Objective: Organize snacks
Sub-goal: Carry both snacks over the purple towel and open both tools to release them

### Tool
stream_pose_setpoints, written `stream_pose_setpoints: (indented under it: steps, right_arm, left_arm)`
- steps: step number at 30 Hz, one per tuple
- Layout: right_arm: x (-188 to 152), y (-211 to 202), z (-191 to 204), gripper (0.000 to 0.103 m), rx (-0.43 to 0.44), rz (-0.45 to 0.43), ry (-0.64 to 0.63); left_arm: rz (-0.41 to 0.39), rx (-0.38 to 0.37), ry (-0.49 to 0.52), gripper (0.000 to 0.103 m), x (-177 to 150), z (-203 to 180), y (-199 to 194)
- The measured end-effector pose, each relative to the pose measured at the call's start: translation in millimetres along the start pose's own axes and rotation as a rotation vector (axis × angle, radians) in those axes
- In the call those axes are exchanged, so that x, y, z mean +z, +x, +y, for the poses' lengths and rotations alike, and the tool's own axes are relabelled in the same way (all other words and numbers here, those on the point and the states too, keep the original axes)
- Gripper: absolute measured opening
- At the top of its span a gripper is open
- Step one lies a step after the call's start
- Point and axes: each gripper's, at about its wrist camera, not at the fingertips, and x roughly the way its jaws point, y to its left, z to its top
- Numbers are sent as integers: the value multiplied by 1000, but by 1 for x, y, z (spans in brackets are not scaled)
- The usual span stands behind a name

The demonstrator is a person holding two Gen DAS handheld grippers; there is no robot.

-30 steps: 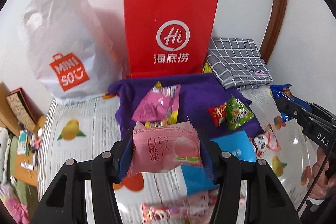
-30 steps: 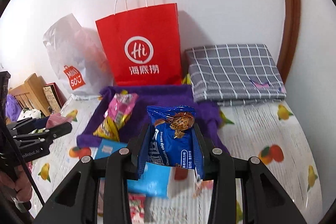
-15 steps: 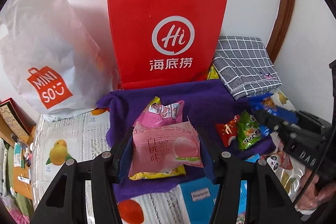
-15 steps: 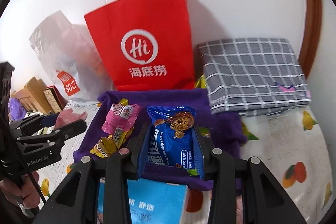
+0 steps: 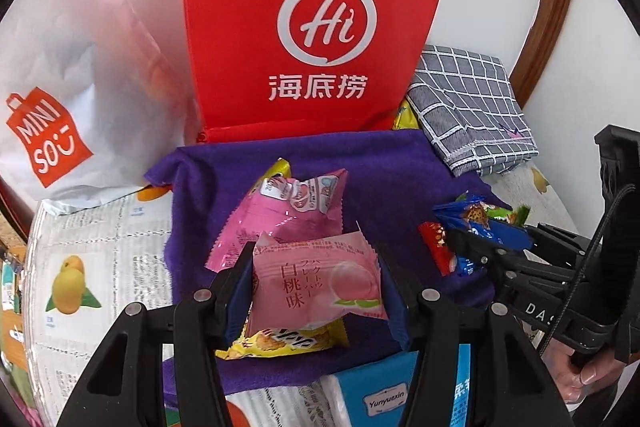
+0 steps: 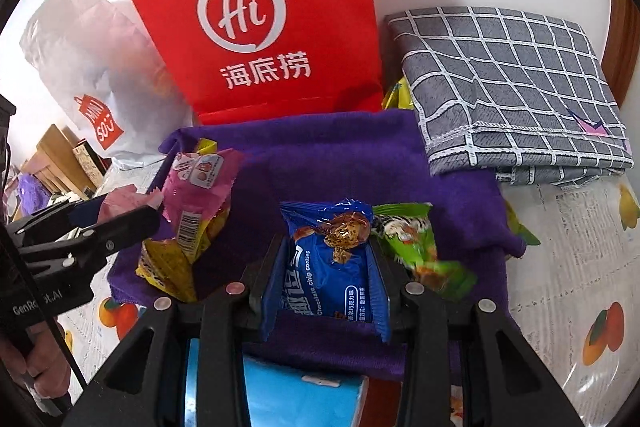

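My left gripper [image 5: 316,263] is shut on a pale pink peach packet [image 5: 316,291], low over the purple cloth [image 5: 380,167]. Under and beyond it lie a yellow packet [image 5: 288,341] and a bright pink packet [image 5: 288,215]. In the right wrist view my right gripper [image 6: 328,249] holds a blue chocolate-chip cookie packet [image 6: 320,287]. Its jaws are opening, though the pads still touch the packet's sides. A green packet [image 6: 416,247] lies just right of it on the purple cloth [image 6: 340,163]. A red packet [image 5: 436,243] lies under the right gripper [image 5: 460,243] in the left wrist view.
A red paper bag [image 5: 316,27] stands behind the cloth, with a white plastic bag [image 5: 80,67] to its left. A folded grey checked cloth [image 6: 512,79] lies at the back right. A blue tissue pack [image 5: 384,391] sits near the front on the fruit-print table cover [image 6: 560,247].
Both grippers have come forward and down over the purple cloth, each still carrying its packet. The red bag and the snacks on the cloth now look larger and closer.
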Motion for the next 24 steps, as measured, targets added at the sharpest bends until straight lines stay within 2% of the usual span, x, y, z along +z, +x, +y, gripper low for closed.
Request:
stream_pose_setpoints:
  steps: [8, 10, 14, 20, 24]
  right_arm:
    - [-1, 13, -8, 42, 15, 56, 24]
    - [0, 8, -8, 43, 16, 43, 23]
    - [3, -7, -6, 54, 1, -5, 3]
    - [2, -31, -8, 55, -42, -46, 11]
    - [-2, -46, -13, 55, -38, -61, 33]
  left_arm:
    - [12, -28, -14, 54, 0, 1, 8]
    - [12, -34, -16, 54, 0, 1, 10]
    - [15, -45, -13, 54, 0, -1, 11]
    - [29, -72, -25, 56, 0, -3, 13]
    - [45, -96, -30, 60, 1, -7, 15]
